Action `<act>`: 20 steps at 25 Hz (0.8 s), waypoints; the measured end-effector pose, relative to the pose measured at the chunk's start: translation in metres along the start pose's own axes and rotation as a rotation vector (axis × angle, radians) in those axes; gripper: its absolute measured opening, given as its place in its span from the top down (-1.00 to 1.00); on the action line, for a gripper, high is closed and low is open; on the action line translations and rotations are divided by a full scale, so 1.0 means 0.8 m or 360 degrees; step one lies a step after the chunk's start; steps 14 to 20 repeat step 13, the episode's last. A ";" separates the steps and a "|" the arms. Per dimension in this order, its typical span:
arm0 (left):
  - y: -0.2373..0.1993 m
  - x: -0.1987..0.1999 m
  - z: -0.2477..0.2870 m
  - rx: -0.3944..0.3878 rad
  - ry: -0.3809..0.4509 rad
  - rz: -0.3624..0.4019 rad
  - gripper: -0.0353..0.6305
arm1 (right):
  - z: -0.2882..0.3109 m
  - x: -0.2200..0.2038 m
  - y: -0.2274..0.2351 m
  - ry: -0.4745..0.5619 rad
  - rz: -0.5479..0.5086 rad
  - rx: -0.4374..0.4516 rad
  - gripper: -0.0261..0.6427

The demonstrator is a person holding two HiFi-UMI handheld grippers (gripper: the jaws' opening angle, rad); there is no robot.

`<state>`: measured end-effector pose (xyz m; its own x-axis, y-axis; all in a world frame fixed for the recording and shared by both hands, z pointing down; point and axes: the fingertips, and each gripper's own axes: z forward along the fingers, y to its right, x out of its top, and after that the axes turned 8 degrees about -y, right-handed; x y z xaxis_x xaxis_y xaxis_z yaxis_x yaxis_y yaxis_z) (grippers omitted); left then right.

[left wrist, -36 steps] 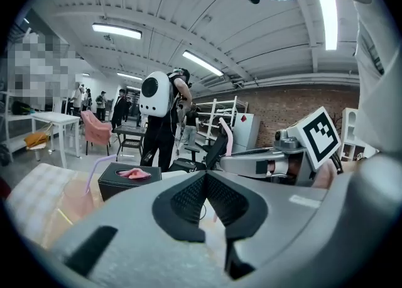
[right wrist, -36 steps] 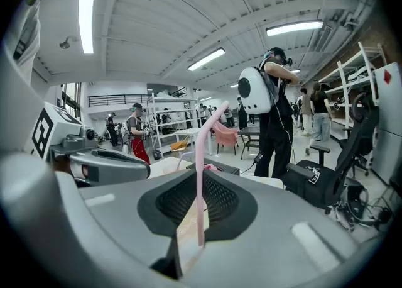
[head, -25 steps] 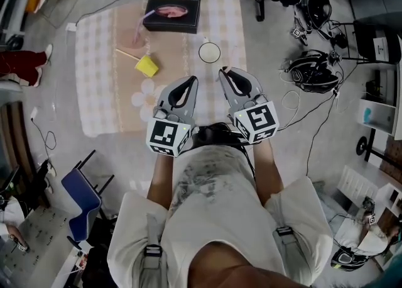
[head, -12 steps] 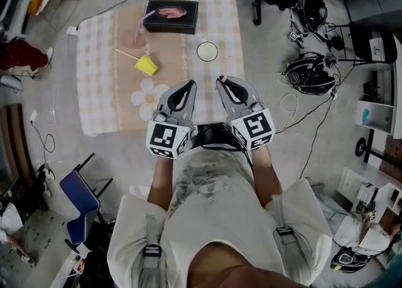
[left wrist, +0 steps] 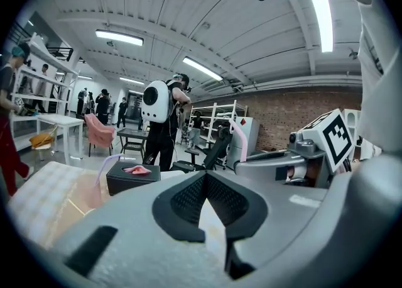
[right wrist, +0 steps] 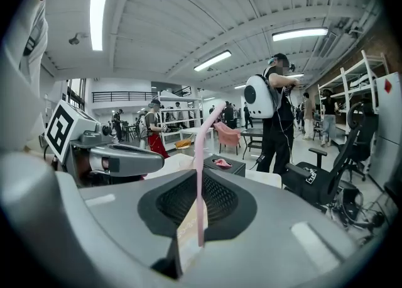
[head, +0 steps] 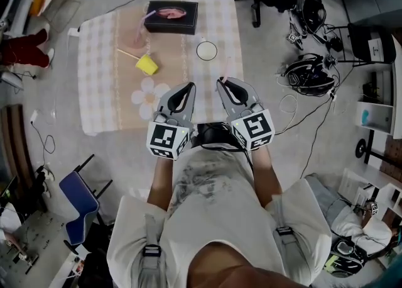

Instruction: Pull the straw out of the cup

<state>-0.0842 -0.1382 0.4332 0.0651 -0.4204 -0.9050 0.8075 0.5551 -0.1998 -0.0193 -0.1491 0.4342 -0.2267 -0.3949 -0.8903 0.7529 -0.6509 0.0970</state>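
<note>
The left gripper [head: 191,84] is held nearest the person's body. Its jaws are brought together at the tips with nothing between them. Just beside it, the right gripper [head: 220,81] has its jaws pressed onto a thin pale pink plastic straw [right wrist: 199,180]. A short stretch of the straw hangs below the grip, and the longer part rises upright past the jaw tips and bends over at its top.

The straw is clear of the small round white cup [head: 206,50]. This cup stands upright on the checked-cloth worktop [head: 100,92] just beyond the right gripper's tips and apart from them. Farther left, a small yellow cup [head: 146,65] lies on its side, with a thin stick running off to its left. At the far edge of the worktop sits a black rectangular box [head: 171,16] with something pink in its top opening.
</note>
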 end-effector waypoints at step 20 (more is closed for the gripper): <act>0.005 -0.007 -0.001 -0.0002 -0.0014 -0.0005 0.90 | -0.003 -0.003 -0.001 -0.0002 -0.0003 -0.0004 0.83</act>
